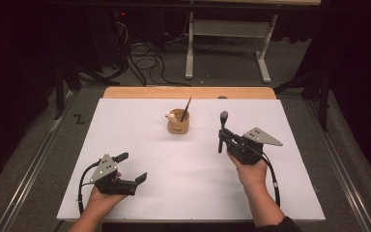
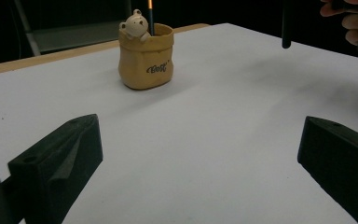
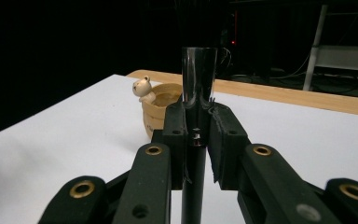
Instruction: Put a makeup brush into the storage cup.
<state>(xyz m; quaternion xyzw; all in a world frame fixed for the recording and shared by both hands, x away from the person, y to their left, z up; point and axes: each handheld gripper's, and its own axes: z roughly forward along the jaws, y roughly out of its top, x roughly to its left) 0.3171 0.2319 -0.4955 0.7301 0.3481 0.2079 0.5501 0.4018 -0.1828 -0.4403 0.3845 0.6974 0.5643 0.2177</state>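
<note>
One white table (image 1: 140,193) carries one tan pot (image 1: 178,124), likely the brush's destination. Right of the pot, the right gripper (image 1: 221,139) clamps one black brush (image 1: 222,129) upright, ready for dropping in. Left of and nearer than the pot, the left gripper (image 1: 131,167) waits with jaws spread, holding nothing. One pencil (image 1: 187,109) already stands in the pot.

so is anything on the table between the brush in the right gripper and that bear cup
Nothing visible. The right gripper holds the brush upright, and only bare white table lies between it and the bear cup. A pencil already stands in the cup, on the side toward the brush, so it takes up some of the opening.
</note>
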